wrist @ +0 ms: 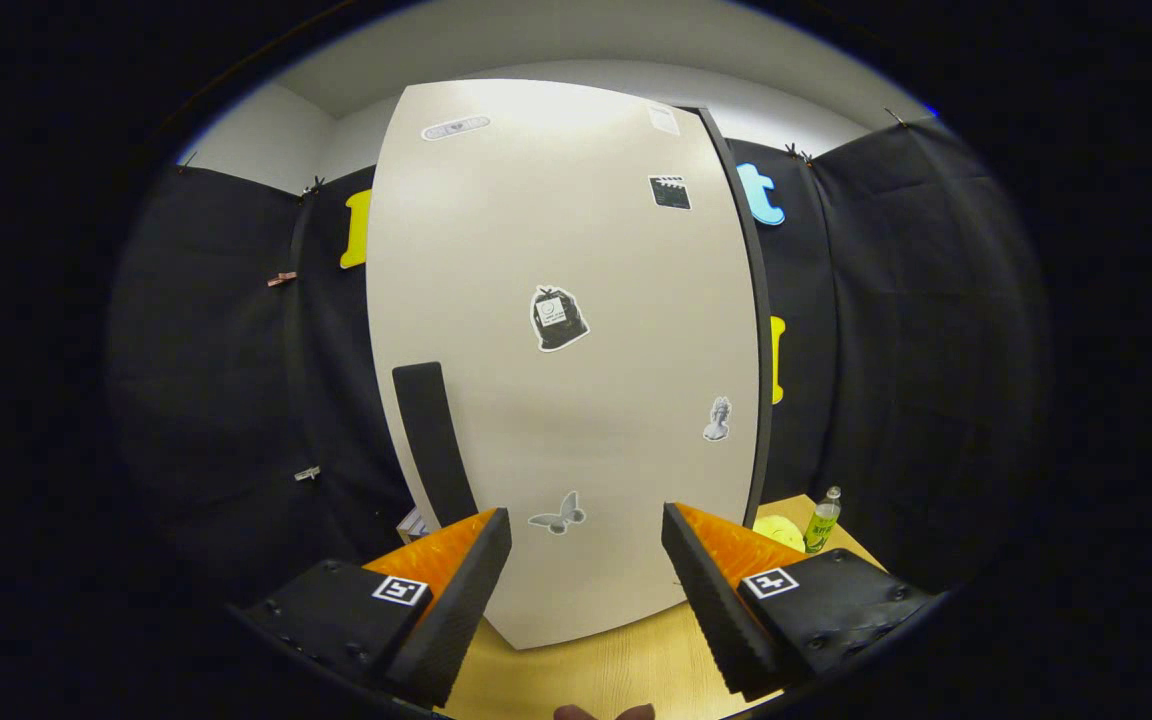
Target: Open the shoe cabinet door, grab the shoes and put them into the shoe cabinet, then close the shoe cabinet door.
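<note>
On the left I see the black cloth wall (226, 380) of the booth, with some small clips on it. Next to it stands the cabinet (566, 330), and its door (616, 250) is closed and faces me, pale and flat. The door stands on the wooden worktop (606, 670), just beyond my tool (586, 560).

Near the left edge of the door there is a long black handle (433, 440), a little tilted, and its low end goes behind my left finger. I see several stickers on the door: one oval sticker (455, 127) at the top left, one dark bag-shaped sticker (557, 319) in the middle, one butterfly sticker (557, 517) low down between my fingers, one clapperboard sticker (669, 192) at the top right, and one small bust sticker (717, 419) lower on the right. Along the right edge of the door runs a dark side panel (751, 330) of the cabinet.

My tool is wide open and it holds nothing. The two fingers (456, 600) stand well apart, and the door and the bare worktop show between them. The fingers are near the door, but I cannot tell if they touch it.

To the right of the cabinet, on the worktop, there is a yellow round thing (781, 532), partly hidden by my right finger, and just beside it a small bottle (822, 520) with green drink. Behind them is the black cloth again.
</note>
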The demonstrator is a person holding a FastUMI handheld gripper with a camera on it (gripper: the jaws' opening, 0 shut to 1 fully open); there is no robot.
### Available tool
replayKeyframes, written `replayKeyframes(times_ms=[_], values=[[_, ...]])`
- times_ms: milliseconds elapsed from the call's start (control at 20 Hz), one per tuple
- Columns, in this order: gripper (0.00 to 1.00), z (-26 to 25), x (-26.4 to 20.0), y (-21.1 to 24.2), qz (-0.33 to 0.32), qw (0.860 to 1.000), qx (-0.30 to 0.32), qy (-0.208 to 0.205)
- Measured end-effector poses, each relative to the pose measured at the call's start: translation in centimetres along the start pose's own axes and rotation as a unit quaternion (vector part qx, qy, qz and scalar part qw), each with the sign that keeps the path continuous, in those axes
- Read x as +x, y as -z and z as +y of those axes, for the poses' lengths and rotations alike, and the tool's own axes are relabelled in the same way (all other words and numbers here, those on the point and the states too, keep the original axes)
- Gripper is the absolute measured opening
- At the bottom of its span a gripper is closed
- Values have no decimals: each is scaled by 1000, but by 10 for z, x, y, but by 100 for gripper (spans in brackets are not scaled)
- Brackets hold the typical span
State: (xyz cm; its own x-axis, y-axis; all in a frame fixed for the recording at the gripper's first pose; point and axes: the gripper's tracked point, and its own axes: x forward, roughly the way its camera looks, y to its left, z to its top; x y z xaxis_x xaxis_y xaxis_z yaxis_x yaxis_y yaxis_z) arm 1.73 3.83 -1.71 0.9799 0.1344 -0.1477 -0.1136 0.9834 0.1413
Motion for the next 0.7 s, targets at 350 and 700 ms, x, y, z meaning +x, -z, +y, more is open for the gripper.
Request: replayKeyframes(times_ms=[350, 700], values=[[98, -21, -7, -10, -18, 999, -18, 21], [98, -31, -14, -19, -27, 999, -21, 28]])
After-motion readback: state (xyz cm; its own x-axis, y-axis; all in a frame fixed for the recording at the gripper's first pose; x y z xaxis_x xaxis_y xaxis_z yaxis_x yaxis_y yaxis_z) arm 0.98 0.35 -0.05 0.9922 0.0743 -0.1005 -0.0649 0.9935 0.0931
